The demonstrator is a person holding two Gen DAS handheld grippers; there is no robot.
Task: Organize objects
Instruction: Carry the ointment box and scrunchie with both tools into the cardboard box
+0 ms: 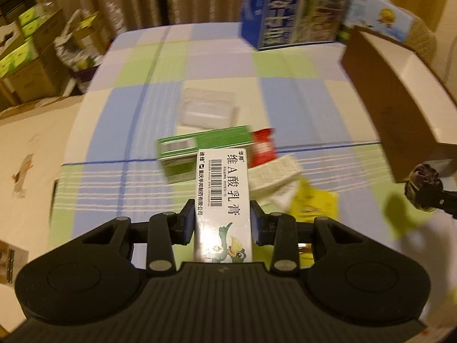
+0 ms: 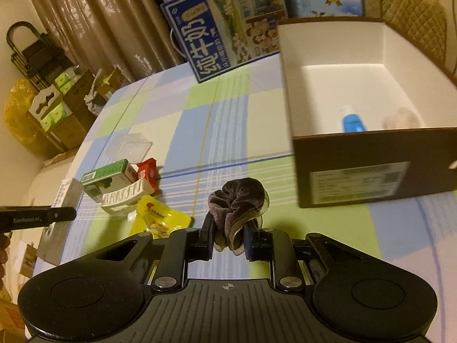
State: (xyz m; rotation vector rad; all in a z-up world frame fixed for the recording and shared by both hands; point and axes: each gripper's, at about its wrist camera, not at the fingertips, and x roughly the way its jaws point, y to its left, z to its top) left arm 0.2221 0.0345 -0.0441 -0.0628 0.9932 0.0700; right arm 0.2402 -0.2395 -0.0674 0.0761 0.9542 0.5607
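Curtains hang behind a counter [image 1: 217, 65] spread with a blue, green and white check cloth.

From the left wrist, the left claw [image 1: 222, 223] is clenched on a white carton [image 1: 221, 197] printed with black characters, a barcode and a green cartoon bird, held above the cloth. Just past it lie a green box [image 1: 200, 143], a red packet [image 1: 264, 147], a white ribbed piece [image 1: 275, 174] and a yellow pouch [image 1: 312, 204], with a clear tub [image 1: 210, 108] beyond. The brown box [image 1: 400, 114] shows only its outer wall here, and the scrunchie [image 1: 424, 184] appears at the right edge.

From the right wrist, the right claw [image 2: 228, 235] grips a dark, velvety scrunchie [image 2: 237, 200] off the cloth, near the brown box [image 2: 371, 165]. This view looks into the box's white inside, where a blue bottle [image 2: 352, 120] and a pale blurred thing [image 2: 401, 118] rest. A blue milk case [image 2: 222, 25] stands behind.
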